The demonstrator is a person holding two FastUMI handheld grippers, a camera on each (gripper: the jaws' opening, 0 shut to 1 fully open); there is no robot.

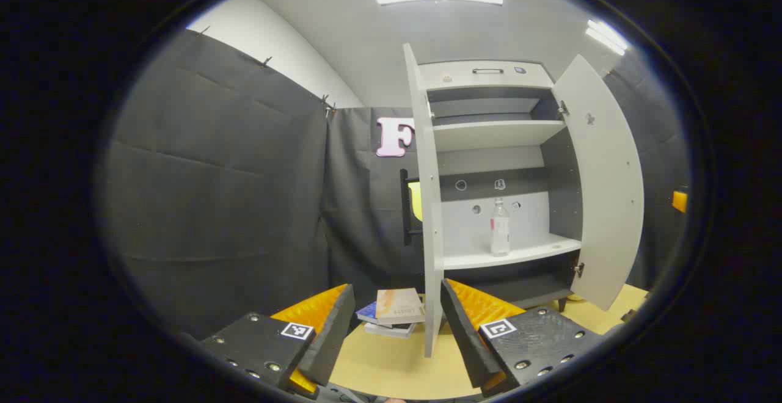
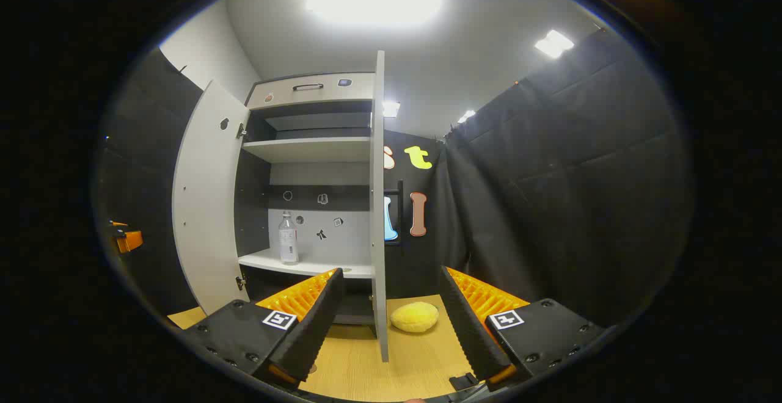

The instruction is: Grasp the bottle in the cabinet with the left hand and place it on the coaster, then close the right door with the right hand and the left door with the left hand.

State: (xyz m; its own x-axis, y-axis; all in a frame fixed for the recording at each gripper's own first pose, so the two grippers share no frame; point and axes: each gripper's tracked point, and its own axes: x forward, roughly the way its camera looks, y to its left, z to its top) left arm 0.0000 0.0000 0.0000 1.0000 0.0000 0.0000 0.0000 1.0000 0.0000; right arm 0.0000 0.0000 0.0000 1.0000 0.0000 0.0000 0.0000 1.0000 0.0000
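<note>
1. Left gripper view: the left gripper [image 1: 397,330] hangs spread wide and empty, well short of the cabinet [image 1: 489,76].
2. Both doors stand open, and the bottle [image 1: 500,228] is upright on the lower shelf [image 1: 537,249].
3. The right gripper [image 2: 388,323] gapes too, holding nothing, above the table [image 2: 366,366], straddling the right door [image 2: 379,207] edge.

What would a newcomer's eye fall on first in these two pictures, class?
First the tall cabinet standing with both doors swung wide open. Next, the lone clear bottle upright on its lower shelf. Then the yellow coaster on the wooden table, beyond the right door's edge in the right gripper view.
</note>
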